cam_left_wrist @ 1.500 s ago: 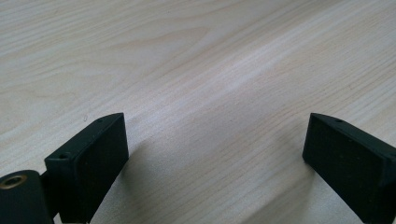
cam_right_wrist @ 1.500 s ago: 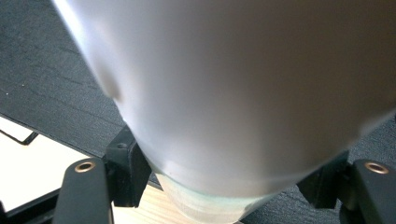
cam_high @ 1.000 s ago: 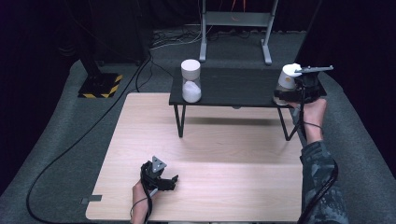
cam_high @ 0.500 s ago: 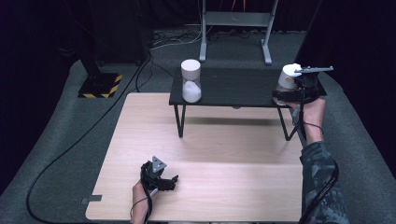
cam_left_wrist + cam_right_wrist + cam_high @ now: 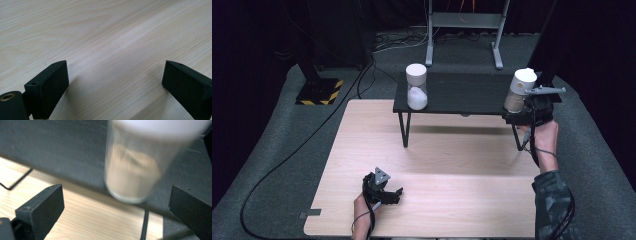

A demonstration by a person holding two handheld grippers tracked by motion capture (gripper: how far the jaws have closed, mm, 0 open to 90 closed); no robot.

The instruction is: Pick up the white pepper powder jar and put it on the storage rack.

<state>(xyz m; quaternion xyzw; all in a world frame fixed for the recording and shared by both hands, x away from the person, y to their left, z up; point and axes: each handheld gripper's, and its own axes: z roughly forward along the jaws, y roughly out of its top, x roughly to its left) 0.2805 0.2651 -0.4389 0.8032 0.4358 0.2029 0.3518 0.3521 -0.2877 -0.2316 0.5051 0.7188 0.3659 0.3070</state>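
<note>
High view shows a pale wooden tabletop [image 5: 437, 150] with a small black raised shelf [image 5: 462, 95] standing on thin legs at its far side. On the shelf's left end stands a clear jar with a white lid [image 5: 416, 86], holding white powder in its lower half. At the shelf's right end a second clear jar [image 5: 520, 90], white-lidded and holding tan powder, stands right at the edge, just in front of the right gripper [image 5: 532, 107], which the person's right hand [image 5: 543, 137] holds up at the shelf's right corner.

Right gripper view shows this jar [image 5: 135, 170] blurred, upright on the dark shelf surface [image 5: 50, 147], sitting ahead of and between the two black jaws, which are spread wide and touch nothing. The tabletop [image 5: 82, 220] shows below the shelf edge.

Near the tabletop's front edge, left of centre, the left gripper [image 5: 381, 189] rests low over the wood, held by the person's left hand [image 5: 361, 210], with its grey three-cornered plate on top. Left gripper view shows its jaws spread wide apart over bare wood grain [image 5: 112, 45], with nothing between them.

Dark carpet [image 5: 277, 150] surrounds the tabletop, and a black cable [image 5: 287, 160] curves across it at the left.
</note>
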